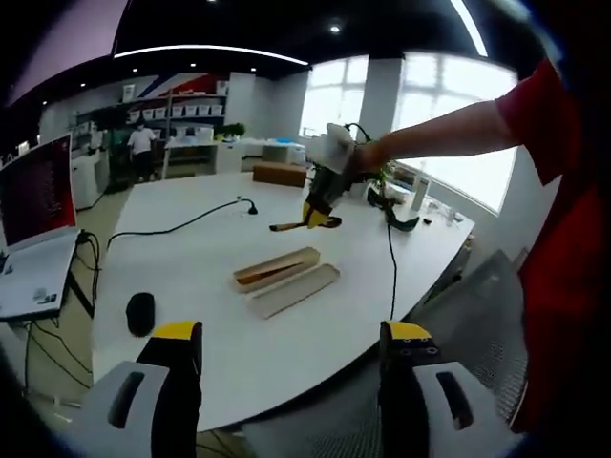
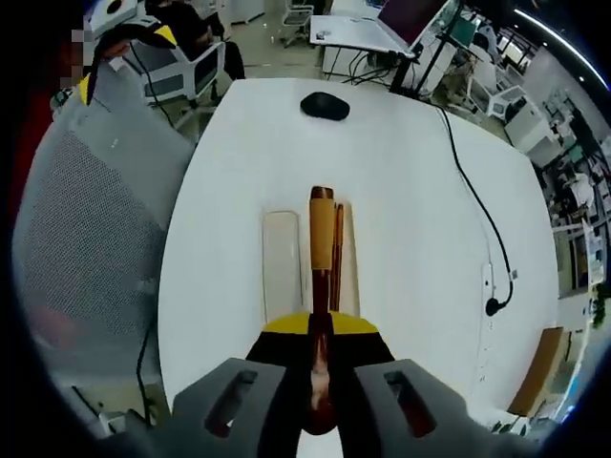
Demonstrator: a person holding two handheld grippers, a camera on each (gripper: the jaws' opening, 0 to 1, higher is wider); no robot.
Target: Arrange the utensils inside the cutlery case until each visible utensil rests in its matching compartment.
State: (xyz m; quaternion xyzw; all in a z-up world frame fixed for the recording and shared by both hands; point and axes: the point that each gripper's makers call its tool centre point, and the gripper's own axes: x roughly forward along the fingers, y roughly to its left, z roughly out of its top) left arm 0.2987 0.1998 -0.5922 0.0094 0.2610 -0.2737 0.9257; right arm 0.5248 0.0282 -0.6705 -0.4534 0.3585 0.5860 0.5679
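The right gripper (image 2: 320, 329) clamps a brown-and-orange wooden-handled utensil (image 2: 322, 239) above the open pale wooden cutlery case (image 2: 283, 258). The case lies mid-way on the round white table (image 2: 401, 191), well clear of its edges. The left gripper (image 1: 286, 348) hangs open at the near rim.

On the bench (image 1: 191, 258) the cutlery case (image 1: 277, 269) lies beside its lid (image 1: 293, 290), a mouse (image 1: 140, 312) to their left, a laptop (image 1: 36, 239) farther left

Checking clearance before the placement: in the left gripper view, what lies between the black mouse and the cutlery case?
Nothing: in the left gripper view, bare white table runs from the mouse to the cutlery case. The black cable passes farther back.
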